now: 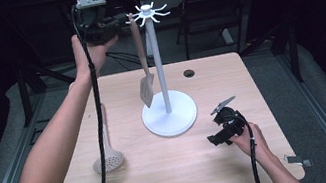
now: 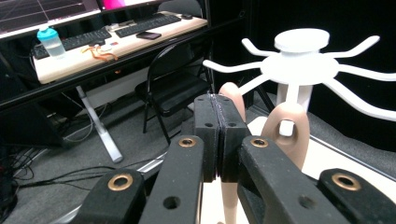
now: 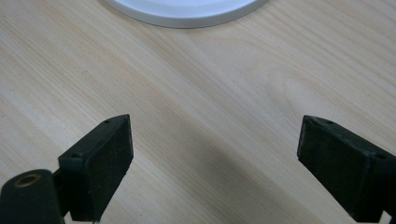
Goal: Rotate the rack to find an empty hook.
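On the left of the desk a slotted spoon lies flat, waiting. Above it the left gripper has its jaws pressed together beside the handle top of the spatula, which hangs on a hook of the white rack. I think the left gripper should back away slowly so the spatula does not swing off, while the right gripper rests spread wide and empty near the rack base.
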`<state>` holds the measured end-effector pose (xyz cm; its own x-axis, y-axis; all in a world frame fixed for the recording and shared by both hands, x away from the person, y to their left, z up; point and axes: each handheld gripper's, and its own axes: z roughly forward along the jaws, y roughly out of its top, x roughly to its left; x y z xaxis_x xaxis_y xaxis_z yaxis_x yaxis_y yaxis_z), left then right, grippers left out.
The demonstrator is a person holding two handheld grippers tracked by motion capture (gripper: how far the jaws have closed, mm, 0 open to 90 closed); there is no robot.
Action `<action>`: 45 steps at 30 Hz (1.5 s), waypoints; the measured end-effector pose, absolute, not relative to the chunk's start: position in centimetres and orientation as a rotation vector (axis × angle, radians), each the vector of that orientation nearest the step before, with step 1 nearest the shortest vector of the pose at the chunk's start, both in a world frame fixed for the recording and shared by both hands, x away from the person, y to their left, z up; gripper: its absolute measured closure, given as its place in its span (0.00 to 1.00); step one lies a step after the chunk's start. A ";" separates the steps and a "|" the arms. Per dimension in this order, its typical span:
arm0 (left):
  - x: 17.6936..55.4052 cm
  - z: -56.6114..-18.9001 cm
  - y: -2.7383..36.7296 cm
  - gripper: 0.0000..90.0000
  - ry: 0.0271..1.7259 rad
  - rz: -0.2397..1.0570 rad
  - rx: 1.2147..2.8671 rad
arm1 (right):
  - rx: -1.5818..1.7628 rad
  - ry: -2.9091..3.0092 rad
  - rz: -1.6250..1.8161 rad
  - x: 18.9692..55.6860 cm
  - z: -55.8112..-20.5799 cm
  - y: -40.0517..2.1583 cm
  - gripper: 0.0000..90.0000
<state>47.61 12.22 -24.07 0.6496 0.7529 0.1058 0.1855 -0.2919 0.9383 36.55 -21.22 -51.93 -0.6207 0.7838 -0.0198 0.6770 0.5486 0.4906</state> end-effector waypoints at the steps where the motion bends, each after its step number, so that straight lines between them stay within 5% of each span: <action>1: 47.7 -24.1 12.3 0.99 0.753 0.676 1.817 | 1.223 2.548 0.660 36.6 -52.0 -21.2 0.11; 20: 43.4 -23.4 13.6 0.98 0.670 0.662 1.774 | 1.216 2.541 0.620 36.5 -51.6 -21.1 0.11; 39: 44.2 -23.8 12.6 0.97 0.695 0.683 1.786 | 1.206 2.546 0.616 36.5 -51.7 -21.2 0.11; 45: 43.5 -24.0 13.1 0.87 0.705 0.668 1.773 | 1.226 2.548 0.648 36.6 -51.9 -21.2 0.11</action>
